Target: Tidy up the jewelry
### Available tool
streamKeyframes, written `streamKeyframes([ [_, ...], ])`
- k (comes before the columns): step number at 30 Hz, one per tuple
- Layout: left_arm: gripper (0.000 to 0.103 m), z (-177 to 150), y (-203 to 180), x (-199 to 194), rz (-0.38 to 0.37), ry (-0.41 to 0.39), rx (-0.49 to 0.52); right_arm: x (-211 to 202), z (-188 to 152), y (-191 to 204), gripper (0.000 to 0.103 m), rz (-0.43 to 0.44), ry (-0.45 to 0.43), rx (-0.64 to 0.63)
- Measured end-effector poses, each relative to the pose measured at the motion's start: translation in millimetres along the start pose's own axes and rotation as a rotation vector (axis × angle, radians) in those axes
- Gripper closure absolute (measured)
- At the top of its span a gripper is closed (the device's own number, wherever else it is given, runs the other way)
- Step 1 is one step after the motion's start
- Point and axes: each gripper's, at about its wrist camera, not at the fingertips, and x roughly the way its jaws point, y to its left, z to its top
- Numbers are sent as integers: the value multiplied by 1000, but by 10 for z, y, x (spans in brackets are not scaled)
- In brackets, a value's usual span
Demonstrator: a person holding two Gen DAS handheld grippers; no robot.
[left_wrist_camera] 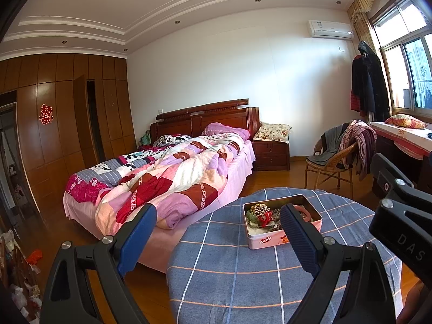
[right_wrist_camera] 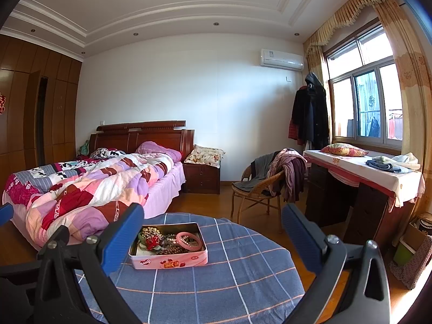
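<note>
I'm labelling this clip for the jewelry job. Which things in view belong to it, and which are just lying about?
Part of the job:
- open tin box on the checked tablecloth
- pink bangle, gold beads, brown beads inside it
- left gripper and right gripper, both open and empty

Just lying about:
- unmade bed
- wicker chair draped in clothes
- hanging coats
- folded clothes

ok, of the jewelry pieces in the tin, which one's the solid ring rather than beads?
The pink bangle, at the right end of the tin. It is one smooth hoop; the gold bead cluster and brown bead string beside it are beaded.
</note>
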Motion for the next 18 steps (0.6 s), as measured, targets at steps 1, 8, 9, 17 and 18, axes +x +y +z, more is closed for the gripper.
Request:
streamKeyframes([
  [1,11,-6,2,5,-1,3,-2,0,-1,0,0,-1,1,-1],
  [8,11,-30,-18,5,16,-1,12,-3,-57,-36,0,-4,13,3],
  [9,11,-20,-14,19,19,1,12,6,-49,-42,0,-5,11,3],
  [17,11,-35,-14,47,6,25,4,3,-54,-52,0,-4,15,3],
  [18,11,-35,-22,52,11,29,10,7,-56,-57,0,-4,16,4],
])
